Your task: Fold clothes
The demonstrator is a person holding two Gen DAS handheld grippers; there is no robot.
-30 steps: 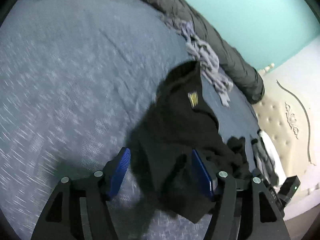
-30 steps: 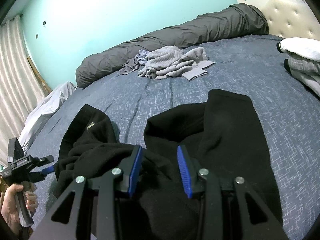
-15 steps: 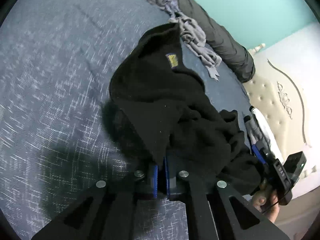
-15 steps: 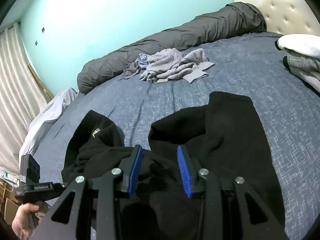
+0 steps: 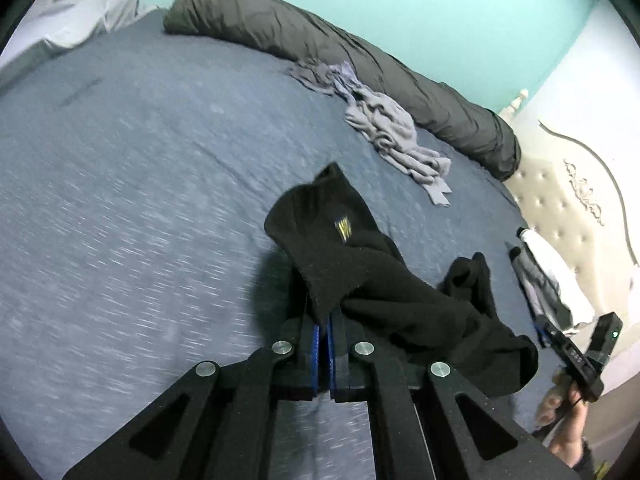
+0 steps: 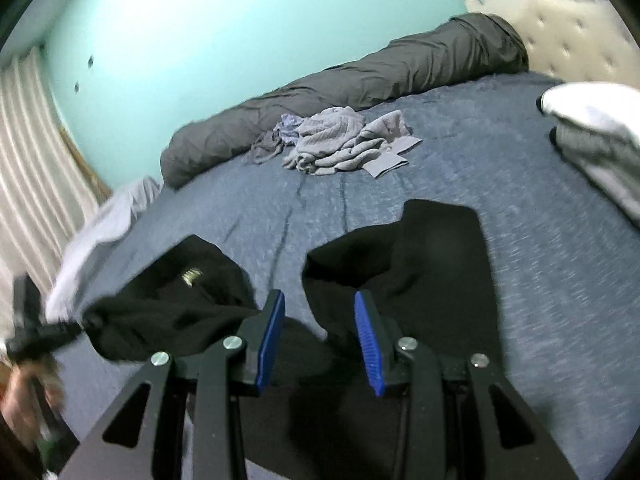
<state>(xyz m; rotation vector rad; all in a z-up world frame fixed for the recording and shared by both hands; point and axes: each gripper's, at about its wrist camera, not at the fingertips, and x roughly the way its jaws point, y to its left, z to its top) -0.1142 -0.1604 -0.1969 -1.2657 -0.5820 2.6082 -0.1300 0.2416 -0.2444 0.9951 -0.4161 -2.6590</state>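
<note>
A black garment (image 5: 360, 264) with a small gold logo (image 5: 343, 229) lies partly lifted over the blue-grey bed (image 5: 140, 200). My left gripper (image 5: 323, 320) is shut on one edge of it, and the cloth drapes from the pads toward my right gripper (image 5: 568, 356), held in a hand at the right edge. In the right wrist view the black garment (image 6: 436, 252) spreads in two lobes ahead of my right gripper (image 6: 320, 312). Its blue pads stand apart with bunched black cloth held deep between them. The left gripper (image 6: 36, 336) is a blur at far left.
A crumpled grey clothes pile (image 6: 340, 140) lies mid-bed before a rolled dark grey duvet (image 6: 360, 84) along the teal wall. Folded white and grey items (image 6: 596, 128) sit at the right by the tufted headboard (image 5: 572, 200). A white cloth (image 6: 100, 232) hangs off the left side.
The left gripper closed on the garment's edge and rose, lifting that side off the bed. The right gripper also rose a little, its pads unchanged.
</note>
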